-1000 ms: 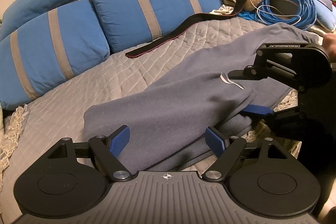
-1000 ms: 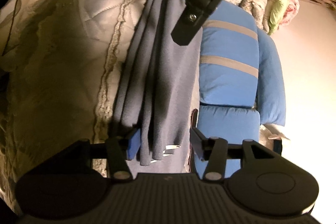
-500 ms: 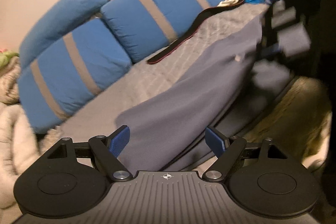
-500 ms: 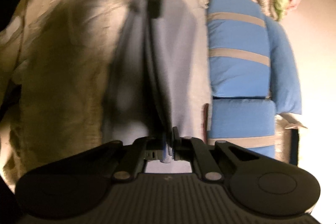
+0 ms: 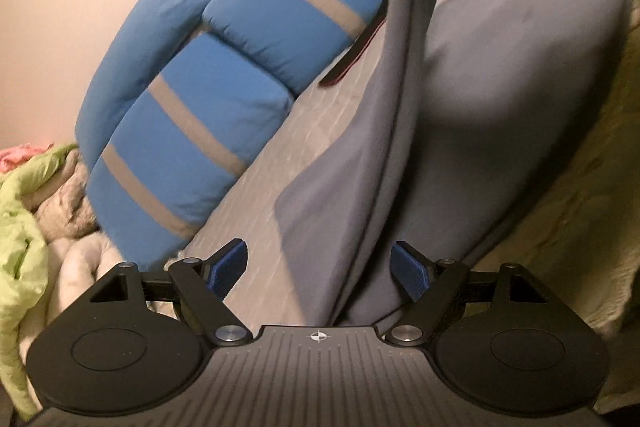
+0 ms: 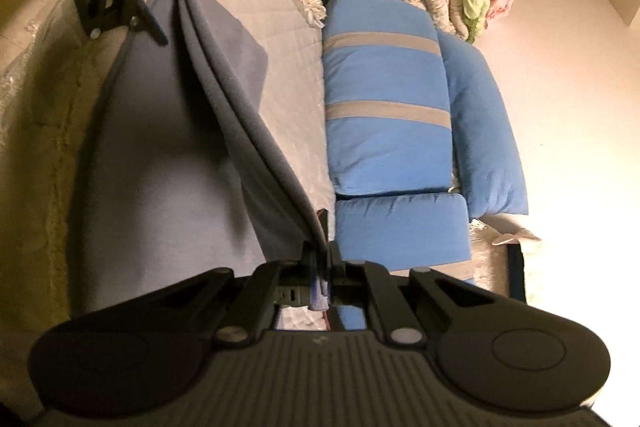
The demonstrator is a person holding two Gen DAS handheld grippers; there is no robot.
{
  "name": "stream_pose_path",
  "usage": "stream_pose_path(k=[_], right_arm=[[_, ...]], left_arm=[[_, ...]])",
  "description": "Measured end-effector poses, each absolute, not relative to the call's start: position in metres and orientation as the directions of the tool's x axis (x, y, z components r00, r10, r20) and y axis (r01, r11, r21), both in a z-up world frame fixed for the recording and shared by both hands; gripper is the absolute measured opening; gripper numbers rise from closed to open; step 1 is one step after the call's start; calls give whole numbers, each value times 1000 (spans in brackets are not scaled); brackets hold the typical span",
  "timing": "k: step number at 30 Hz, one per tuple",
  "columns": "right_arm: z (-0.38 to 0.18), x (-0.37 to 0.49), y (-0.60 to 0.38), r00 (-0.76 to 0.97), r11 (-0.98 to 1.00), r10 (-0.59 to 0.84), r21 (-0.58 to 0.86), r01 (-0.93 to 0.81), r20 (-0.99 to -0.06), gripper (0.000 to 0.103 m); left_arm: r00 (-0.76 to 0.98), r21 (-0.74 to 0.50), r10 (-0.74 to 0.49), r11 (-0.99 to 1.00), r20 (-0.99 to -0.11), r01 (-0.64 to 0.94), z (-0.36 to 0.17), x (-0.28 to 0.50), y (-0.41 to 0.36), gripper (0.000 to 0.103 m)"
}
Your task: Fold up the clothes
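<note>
blue cushions (image 6: 384,115) flank the quilt (image 5: 312,131), garment (image 5: 500,87) draped across

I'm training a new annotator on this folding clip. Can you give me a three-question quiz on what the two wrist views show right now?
1. True or false: the right gripper has its jaws closed on the edge of the grey-blue fleece garment.
2. Multiple choice: the jaws of the left gripper are (A) clamped on a pillow, (B) spread apart with garment fabric between them, (C) out of view.
3. Fill in: the blue pillows with grey stripes lie on the grey quilted ____.

Key: 1 true; 2 B; 3 bedspread.
</note>
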State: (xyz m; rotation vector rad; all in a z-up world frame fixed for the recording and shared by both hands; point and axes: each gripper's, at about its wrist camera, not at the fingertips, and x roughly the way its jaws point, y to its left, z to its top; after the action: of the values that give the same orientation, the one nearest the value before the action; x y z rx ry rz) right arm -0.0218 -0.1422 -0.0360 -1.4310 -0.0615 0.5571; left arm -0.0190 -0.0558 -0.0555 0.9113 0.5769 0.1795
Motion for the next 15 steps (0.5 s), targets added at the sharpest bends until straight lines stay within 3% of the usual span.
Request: stream_pose_path(k=[8, 15], right_arm=[[-42, -5, -168, 898, 46, 350, -953, -299, -265, 3], [-83, -17, -190, 875, -57, 296, -922, -384, -383, 3]], left_arm=[[811, 854, 466, 516, -353, 75, -60, -16, -45, 80], [826, 924, 468, 351, -314, 152, -80, -17, -57, 80]])
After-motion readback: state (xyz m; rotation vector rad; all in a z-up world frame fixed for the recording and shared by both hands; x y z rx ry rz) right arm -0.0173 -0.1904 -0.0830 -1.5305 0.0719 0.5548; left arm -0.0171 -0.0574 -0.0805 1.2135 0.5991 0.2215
